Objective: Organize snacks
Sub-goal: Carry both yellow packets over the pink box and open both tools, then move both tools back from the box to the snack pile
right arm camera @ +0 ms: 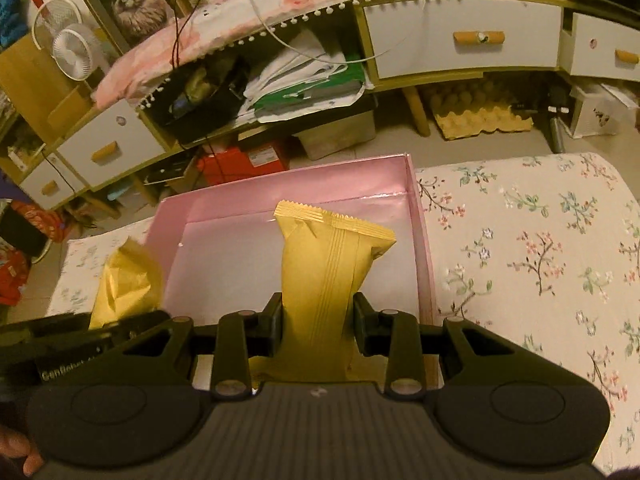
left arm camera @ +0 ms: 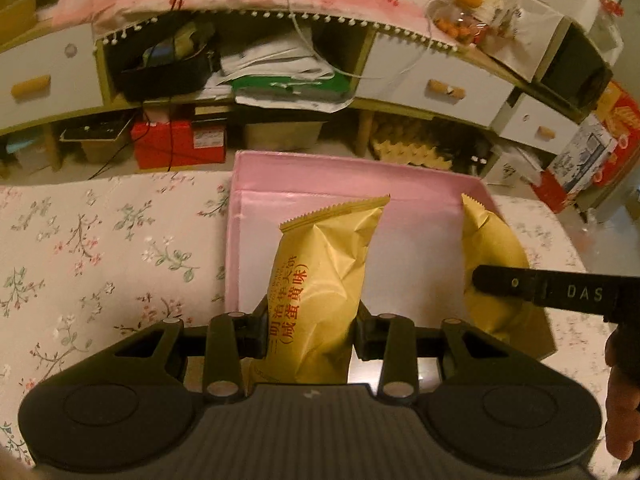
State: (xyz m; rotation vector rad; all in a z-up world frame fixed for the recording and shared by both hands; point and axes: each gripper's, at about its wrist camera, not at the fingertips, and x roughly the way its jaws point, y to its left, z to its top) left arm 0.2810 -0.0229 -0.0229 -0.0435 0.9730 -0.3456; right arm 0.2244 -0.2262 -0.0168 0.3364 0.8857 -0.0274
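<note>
A pink open box [left arm camera: 248, 248] lies on the flowered cloth; it also shows in the right wrist view [right arm camera: 420, 240]. My left gripper [left arm camera: 312, 332] is shut on a yellow snack packet with red print [left arm camera: 320, 280], held over the box's near left part. My right gripper [right arm camera: 316, 328] is shut on a second yellow snack packet [right arm camera: 324, 272], held over the box. In the left wrist view the right gripper's finger [left arm camera: 540, 288] crosses that second packet [left arm camera: 492, 248]. In the right wrist view the left-held packet [right arm camera: 124, 284] shows at the left.
The flowered cloth [left arm camera: 100, 248] spreads on both sides of the box [right arm camera: 540, 260]. Behind stands a low cabinet with white drawers [left arm camera: 436, 84], stacked papers [left arm camera: 280, 76], red boxes [left arm camera: 176, 144] and an egg carton [right arm camera: 480, 116] on the floor.
</note>
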